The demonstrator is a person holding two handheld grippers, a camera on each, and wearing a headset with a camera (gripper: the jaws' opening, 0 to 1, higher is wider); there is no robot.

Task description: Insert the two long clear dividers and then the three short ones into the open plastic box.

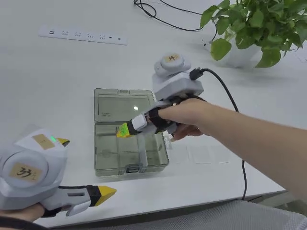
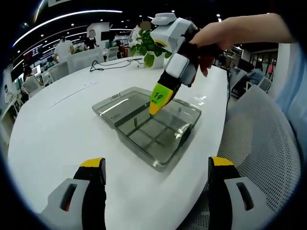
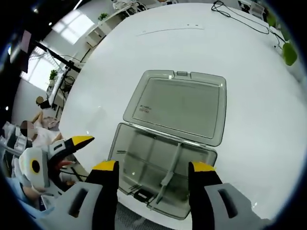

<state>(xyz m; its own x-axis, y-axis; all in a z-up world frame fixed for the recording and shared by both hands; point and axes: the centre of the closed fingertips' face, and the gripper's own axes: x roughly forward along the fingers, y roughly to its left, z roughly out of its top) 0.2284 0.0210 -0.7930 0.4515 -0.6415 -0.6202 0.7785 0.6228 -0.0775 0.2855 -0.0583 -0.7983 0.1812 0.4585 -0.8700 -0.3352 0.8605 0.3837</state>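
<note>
Open plastic box [image 1: 108, 160] sits on the white table [image 1: 57, 72], lid [image 1: 120, 103] laid flat behind it. One long clear divider [image 3: 171, 175] stands inside, running from hinge side to latch side. Your right gripper [image 3: 153, 166] hovers over the box, jaws spread, nothing pinched. Faint clear pieces [image 1: 201, 153] lie flat just right of the box. Your left gripper [image 2: 156, 162] hangs near the table edge, jaws spread, empty.

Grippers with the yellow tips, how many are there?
2. The left gripper is low on the left in the head view, beside the open box. The right gripper is held over the box, pointing down into it.
</note>
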